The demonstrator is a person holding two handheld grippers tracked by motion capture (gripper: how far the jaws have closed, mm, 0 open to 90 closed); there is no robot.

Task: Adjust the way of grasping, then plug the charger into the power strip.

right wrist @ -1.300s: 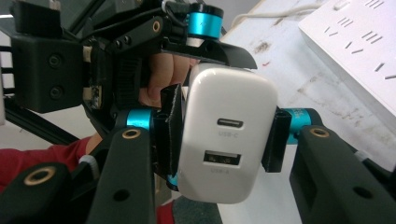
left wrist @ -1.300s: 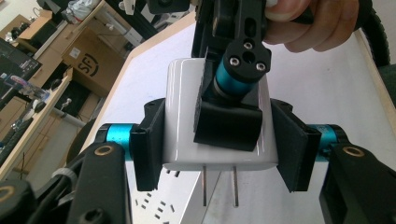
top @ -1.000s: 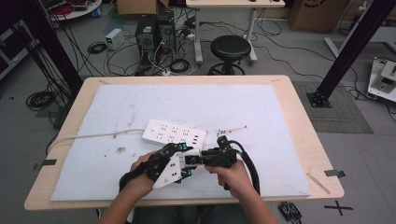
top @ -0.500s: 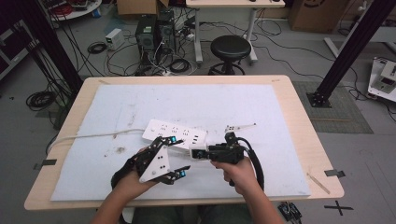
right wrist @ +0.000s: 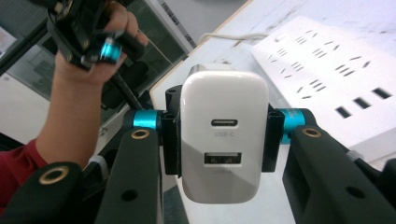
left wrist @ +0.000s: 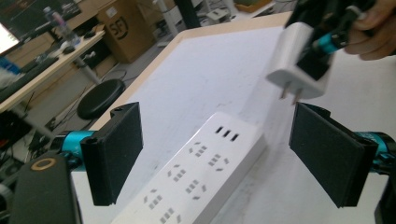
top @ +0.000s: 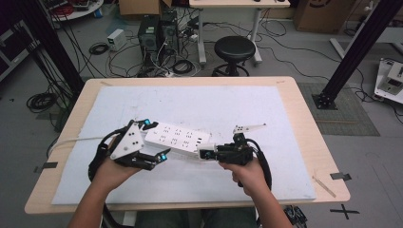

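Note:
A white power strip [top: 177, 138] lies on the white mat, its cord [top: 71, 141] running off to the left. My left gripper [top: 156, 139] is open, with its jaws on either side of the strip's left end; in the left gripper view the strip [left wrist: 196, 179] lies between the black pads [left wrist: 116, 149]. My right gripper [top: 205, 153] is shut on a white USB charger [right wrist: 224, 135], held just off the strip's near right end. The charger's two prongs [left wrist: 287, 93] point down above the strip. The strip's sockets [right wrist: 336, 84] show beyond the charger.
The white mat [top: 266, 109] covers most of a wooden table [top: 304, 114]. Beyond the far edge stand a black stool [top: 236, 47], computer towers [top: 154, 33] and loose floor cables. A black frame leg [top: 354, 52] rises at the right.
The two grippers have drawn apart. The left one moved left to the strip's end, and the right one moved right with the charger. The strip has stayed put.

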